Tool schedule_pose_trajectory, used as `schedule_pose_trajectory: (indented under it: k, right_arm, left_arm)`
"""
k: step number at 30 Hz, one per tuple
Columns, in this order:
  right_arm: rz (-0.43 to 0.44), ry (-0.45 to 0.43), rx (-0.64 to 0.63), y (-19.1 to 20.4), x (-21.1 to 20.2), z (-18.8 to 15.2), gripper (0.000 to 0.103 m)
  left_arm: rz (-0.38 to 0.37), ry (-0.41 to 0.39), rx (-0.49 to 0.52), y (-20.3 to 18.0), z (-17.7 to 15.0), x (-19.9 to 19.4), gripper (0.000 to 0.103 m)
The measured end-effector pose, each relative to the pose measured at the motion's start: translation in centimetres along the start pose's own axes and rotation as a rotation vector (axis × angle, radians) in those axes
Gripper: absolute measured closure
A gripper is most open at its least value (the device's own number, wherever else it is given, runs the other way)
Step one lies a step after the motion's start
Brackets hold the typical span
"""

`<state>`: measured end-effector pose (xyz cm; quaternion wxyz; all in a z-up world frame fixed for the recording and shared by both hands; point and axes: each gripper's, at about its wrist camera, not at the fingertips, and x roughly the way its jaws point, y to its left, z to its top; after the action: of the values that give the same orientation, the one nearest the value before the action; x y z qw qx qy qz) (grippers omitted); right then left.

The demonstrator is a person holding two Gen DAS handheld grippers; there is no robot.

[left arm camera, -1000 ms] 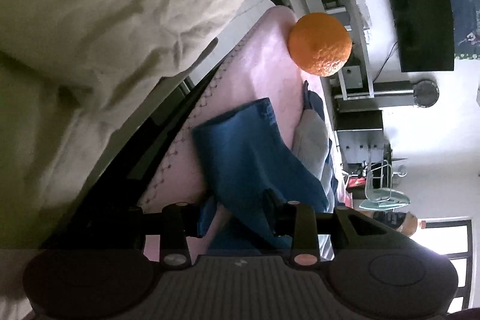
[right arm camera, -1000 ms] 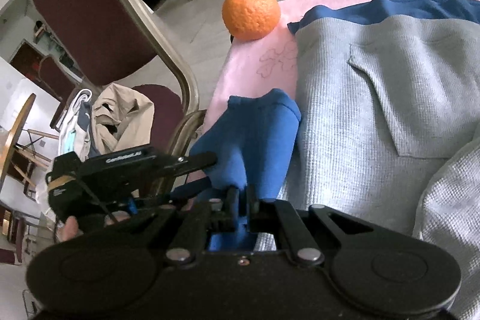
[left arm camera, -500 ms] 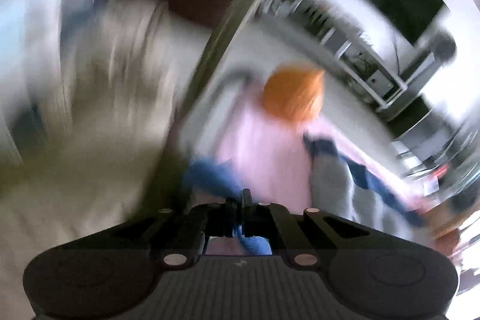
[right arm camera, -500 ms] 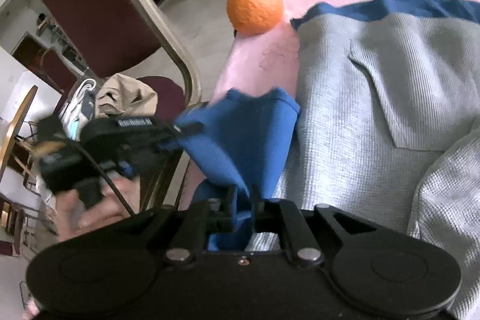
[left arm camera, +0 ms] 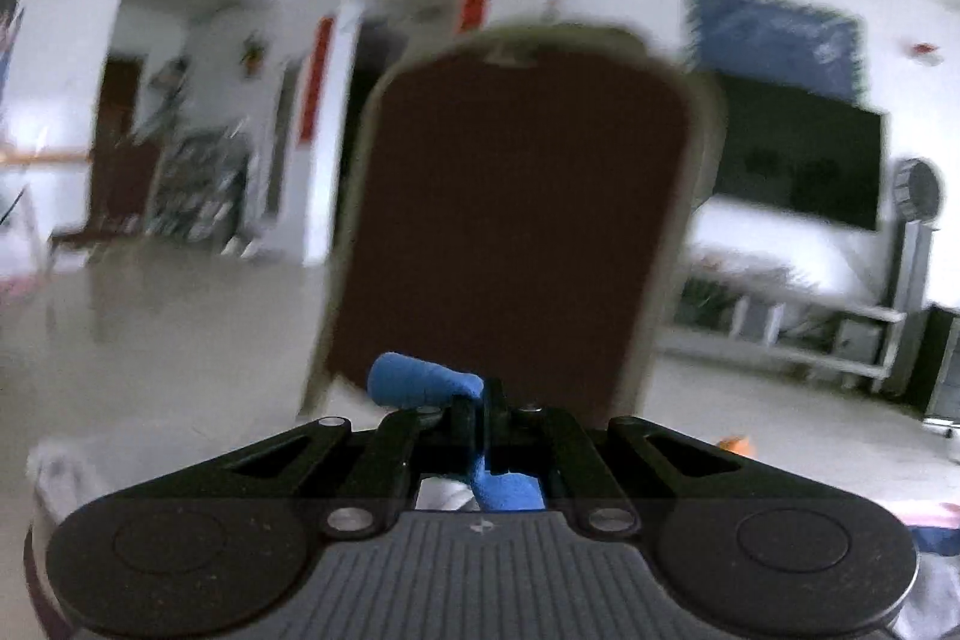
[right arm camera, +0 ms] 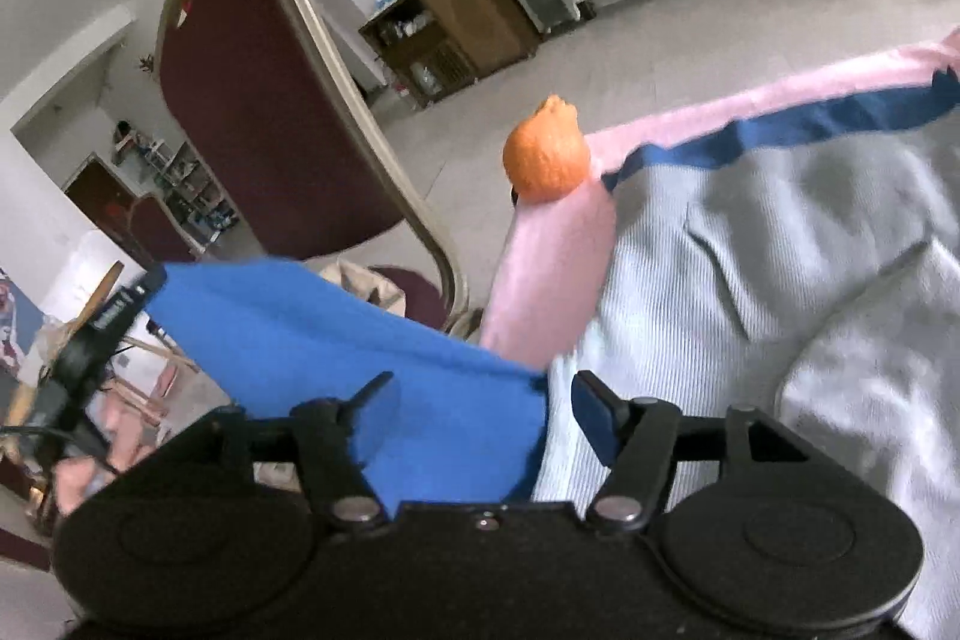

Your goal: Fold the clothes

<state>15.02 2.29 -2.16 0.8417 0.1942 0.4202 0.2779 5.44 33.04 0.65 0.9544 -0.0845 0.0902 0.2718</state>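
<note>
A bright blue cloth (right arm camera: 336, 340) hangs stretched in the air beside the table's left edge. My left gripper (left arm camera: 480, 407) is shut on one corner of it, and a roll of the blue cloth (left arm camera: 420, 383) bulges over the left finger. In the right wrist view the left gripper (right arm camera: 96, 334) holds the cloth's far corner. My right gripper (right arm camera: 483, 415) is open. The cloth's near edge drapes loosely across its left finger (right arm camera: 372, 412), not pinched. A grey knit garment (right arm camera: 750, 280) lies on the pink table cover (right arm camera: 552, 268), over a dark blue garment (right arm camera: 810, 124).
An orange (right arm camera: 545, 157) sits at the table's far left corner. A maroon chair (right arm camera: 258, 100) with a beige frame stands close to the left, with beige clothing (right arm camera: 360, 280) on its seat. The chair back (left arm camera: 510, 232) fills the left wrist view. A hand (right arm camera: 78, 472) shows lower left.
The left gripper closed on the blue cloth and swung upward, lifting it off the table. The right gripper, shut on the cloth before, has opened.
</note>
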Motion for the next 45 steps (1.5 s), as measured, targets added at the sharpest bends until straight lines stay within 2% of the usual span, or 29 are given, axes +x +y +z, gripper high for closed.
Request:
schedule_pose_trajectory:
  k: [2, 3, 4, 6, 11, 13, 15, 17, 20, 21, 23, 27, 28, 29, 30, 32, 35, 37, 39, 40, 42, 45]
  right_arm:
    - [0.002, 0.019, 0.008, -0.1, 0.1, -0.3, 0.041]
    - [-0.002, 0.028, 0.007, -0.1, 0.2, -0.5, 0.041]
    - [0.001, 0.036, 0.012, 0.0, 0.2, -0.7, 0.041]
    - [0.009, 0.052, 0.024, 0.1, 0.3, -1.1, 0.041]
    - [-0.002, 0.001, 0.043, -1.7, -4.6, -1.2, 0.036]
    - [-0.006, -0.020, 0.051, -2.5, -6.6, -1.3, 0.036]
    - [-0.011, -0.041, 0.058, -3.2, -8.6, -1.3, 0.035]
    - [-0.016, -0.062, 0.066, -4.0, -10.6, -1.4, 0.034]
    - [-0.023, -0.093, 0.077, -5.1, -13.6, -1.5, 0.031]
    - [-0.051, -0.088, 0.089, -6.3, -13.7, -1.9, 0.029]
    - [-0.112, -0.073, 0.116, -9.0, -13.6, -2.7, 0.028]
    - [-0.235, -0.042, 0.168, -14.4, -13.3, -4.3, 0.028]
    - [-0.265, -0.035, 0.181, -15.7, -13.3, -4.8, 0.028]
    - [-0.296, -0.027, 0.195, -17.1, -13.2, -5.2, 0.035]
    - [-0.327, -0.020, 0.208, -18.4, -13.2, -5.6, 0.055]
    - [-0.388, -0.004, 0.234, -21.1, -13.1, -6.4, 0.072]
    - [-0.480, 0.019, 0.273, -25.1, -12.9, -7.7, 0.078]
    - [-0.496, 0.038, 0.210, -25.4, -12.6, -7.9, 0.078]
    - [-0.568, 0.073, 0.095, -25.1, -12.2, -8.4, 0.097]
    - [-0.597, 0.085, 0.043, -24.7, -12.2, -8.8, 0.097]
    - [-0.625, 0.096, 0.022, -24.5, -12.7, -9.2, 0.097]
    - [-0.602, 0.069, 0.071, -24.5, -14.3, -9.1, 0.092]
  left_arm:
    - [0.045, 0.090, -0.024, 1.3, -1.5, 2.6, 0.101]
    - [0.086, 0.161, -0.030, 2.0, -2.6, 4.2, 0.095]
    - [0.081, 0.165, -0.056, 2.4, -2.2, 3.9, 0.091]
    - [0.065, 0.165, -0.111, 3.3, -1.3, 2.9, 0.077]
    - [0.026, 0.163, -0.248, 5.3, 0.9, 0.6, 0.073]
    - [-0.025, 0.151, -0.253, 3.5, 2.2, -1.2, 0.073]
    - [-0.090, 0.156, -0.195, 0.3, 2.9, -2.1, 0.071]
    - [-0.157, 0.196, -0.120, -2.9, 2.5, -3.2, 0.070]
    - [-0.264, 0.355, 0.018, -9.6, -1.0, -3.8, 0.068]
    - [-0.280, 0.420, 0.066, -11.2, -2.7, -3.8, 0.068]
    - [-0.310, 0.551, 0.162, -14.2, -6.1, -3.9, 0.069]
    - [-0.277, 0.681, 0.297, -18.4, -11.0, -4.7, 0.074]
    - [-0.261, 0.690, 0.316, -17.8, -12.5, -4.3, 0.074]
    - [-0.240, 0.691, 0.338, -18.4, -13.0, -4.4, 0.077]
    - [-0.206, 0.685, 0.359, -18.6, -13.6, -4.7, 0.084]
    - [-0.142, 0.688, 0.388, -18.9, -15.0, -4.8, 0.089]
    - [-0.101, 0.703, 0.405, -19.0, -16.1, -4.7, 0.089]
    - [-0.105, 0.686, 0.413, -18.9, -15.8, -5.0, 0.085]
    - [-0.109, 0.668, 0.421, -18.8, -15.4, -5.4, 0.085]
    - [-0.111, 0.660, 0.425, -18.8, -15.3, -5.6, 0.085]
    - [-0.114, 0.642, 0.433, -18.8, -14.9, -5.9, 0.085]
    - [-0.120, 0.616, 0.445, -18.7, -14.4, -6.5, 0.083]
